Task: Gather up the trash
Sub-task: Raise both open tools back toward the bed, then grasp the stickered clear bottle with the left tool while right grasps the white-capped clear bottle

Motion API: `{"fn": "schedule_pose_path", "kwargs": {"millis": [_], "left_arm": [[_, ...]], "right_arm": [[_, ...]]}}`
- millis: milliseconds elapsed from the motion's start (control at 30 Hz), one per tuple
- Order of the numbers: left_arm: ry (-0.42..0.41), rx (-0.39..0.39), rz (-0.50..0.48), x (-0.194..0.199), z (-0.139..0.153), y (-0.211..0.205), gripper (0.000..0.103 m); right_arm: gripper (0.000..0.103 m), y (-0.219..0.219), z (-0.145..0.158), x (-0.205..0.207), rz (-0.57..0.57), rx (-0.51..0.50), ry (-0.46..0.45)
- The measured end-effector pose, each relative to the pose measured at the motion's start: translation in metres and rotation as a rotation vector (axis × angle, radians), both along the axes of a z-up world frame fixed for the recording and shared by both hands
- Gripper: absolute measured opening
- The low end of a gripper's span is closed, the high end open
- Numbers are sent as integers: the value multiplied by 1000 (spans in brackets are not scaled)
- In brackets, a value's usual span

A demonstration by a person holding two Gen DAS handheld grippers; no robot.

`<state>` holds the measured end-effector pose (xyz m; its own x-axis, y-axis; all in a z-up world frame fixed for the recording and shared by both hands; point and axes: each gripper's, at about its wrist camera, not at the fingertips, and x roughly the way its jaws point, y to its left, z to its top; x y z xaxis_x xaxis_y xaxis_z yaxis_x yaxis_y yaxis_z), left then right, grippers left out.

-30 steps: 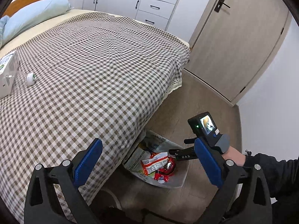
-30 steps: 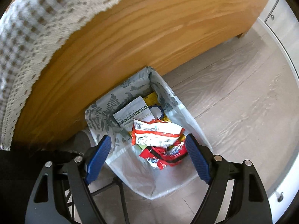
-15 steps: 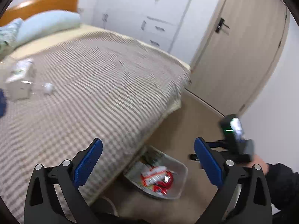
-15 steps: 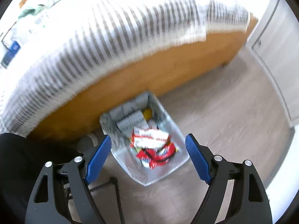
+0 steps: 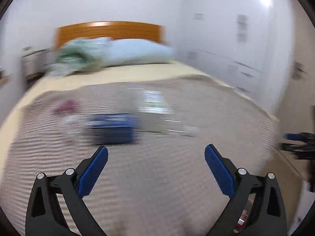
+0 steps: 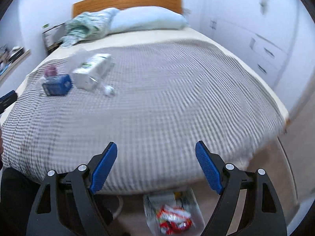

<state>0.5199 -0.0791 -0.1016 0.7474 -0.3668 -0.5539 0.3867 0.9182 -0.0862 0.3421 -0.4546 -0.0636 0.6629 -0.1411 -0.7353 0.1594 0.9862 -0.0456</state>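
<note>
Trash lies on the checked bedspread [image 6: 167, 102]: a blue box [image 6: 58, 86], a white carton [image 6: 91, 70], a purple-capped item [image 6: 50, 71] and a small white round piece [image 6: 109, 90]. In the blurred left wrist view the blue box [image 5: 112, 127] and white carton [image 5: 155, 104] lie ahead. My left gripper [image 5: 156, 153] is open and empty over the bed. My right gripper [image 6: 156, 149] is open and empty above the bed's foot. A lined bin [image 6: 152, 214] with red wrappers [image 6: 173, 219] stands on the floor below it. The right gripper [image 5: 295, 140] shows at the left view's right edge.
A wooden headboard [image 6: 126, 0], a pale blue pillow [image 6: 149, 20] and crumpled green cloth [image 6: 86, 26] sit at the bed's head. White drawers [image 6: 263, 53] line the right wall. A nightstand [image 6: 53, 37] stands at the far left. The other gripper's tip [image 6: 7, 98] shows at the left edge.
Both grippers rose from the bin and swung up toward the bed. The bin has dropped to the bottom of the right view and out of the left view. Both stayed open.
</note>
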Motion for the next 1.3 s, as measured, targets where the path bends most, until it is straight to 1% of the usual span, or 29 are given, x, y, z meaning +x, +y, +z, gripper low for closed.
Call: {"fn": "schedule_pose_path", "kwargs": {"millis": [33, 67, 133, 167, 233, 300, 333, 400, 467, 500, 533, 567, 600, 633, 667, 700, 800, 900, 967, 1000, 1067, 1133, 1200, 1233, 1300], "left_arm": [[9, 37, 110, 18, -8, 20, 95], [21, 60, 184, 35, -17, 39, 95], [25, 56, 237, 67, -32, 73, 94], [25, 57, 261, 79, -38, 82, 92], [52, 53, 290, 106, -47, 97, 81], [80, 0, 302, 137, -57, 109, 77], [94, -6, 309, 146, -63, 110, 67], [133, 14, 337, 173, -75, 111, 55], [166, 27, 333, 199, -88, 111, 45], [184, 25, 321, 210, -92, 109, 20], [198, 23, 322, 215, -96, 111, 6], [216, 14, 334, 217, -99, 112, 1], [234, -16, 328, 217, -98, 116, 1], [237, -31, 329, 214, -97, 119, 0], [230, -33, 343, 208, -93, 123, 0], [226, -36, 337, 201, -87, 127, 0], [208, -36, 327, 183, -76, 136, 0], [197, -24, 318, 161, -62, 144, 0], [195, -22, 313, 151, -56, 147, 0], [201, -17, 305, 146, -53, 147, 0], [204, -4, 298, 136, -49, 147, 0], [206, 11, 288, 126, -44, 144, 0], [205, 31, 276, 112, -39, 138, 0], [205, 37, 272, 107, -36, 136, 0], [212, 38, 248, 88, -29, 128, 0]], "right_arm": [[78, 7, 2, 12, 24, -4, -7], [78, 15, 3, 25, 49, -5, -11], [78, 33, 2, 53, 95, -11, -21], [78, 38, 0, 64, 111, -11, -21], [78, 58, 0, 94, 145, -6, -19], [78, 78, -1, 118, 195, -4, -22], [78, 88, -1, 129, 219, -8, -25], [78, 106, 0, 148, 258, -20, -28], [78, 121, -2, 162, 290, -29, -27], [78, 127, -5, 168, 305, -37, -22], [78, 131, -10, 174, 320, -48, -13], [78, 134, -14, 179, 327, -56, -5], [78, 133, -21, 185, 331, -64, 2], [78, 129, -27, 192, 331, -66, 12], [78, 123, -39, 202, 340, -67, 37], [78, 116, -49, 209, 346, -76, 59], [78, 102, -82, 233, 371, -155, 110], [78, 93, -96, 249, 431, -120, 115], [78, 92, -101, 262, 486, -75, 121], [78, 92, -103, 265, 498, -70, 117], [78, 100, -102, 272, 556, -57, 117], [78, 114, -103, 281, 628, -72, 132], [78, 128, -108, 292, 663, -86, 156], [71, 133, -112, 297, 669, -88, 185], [64, 140, -118, 306, 658, -128, 206]]}}
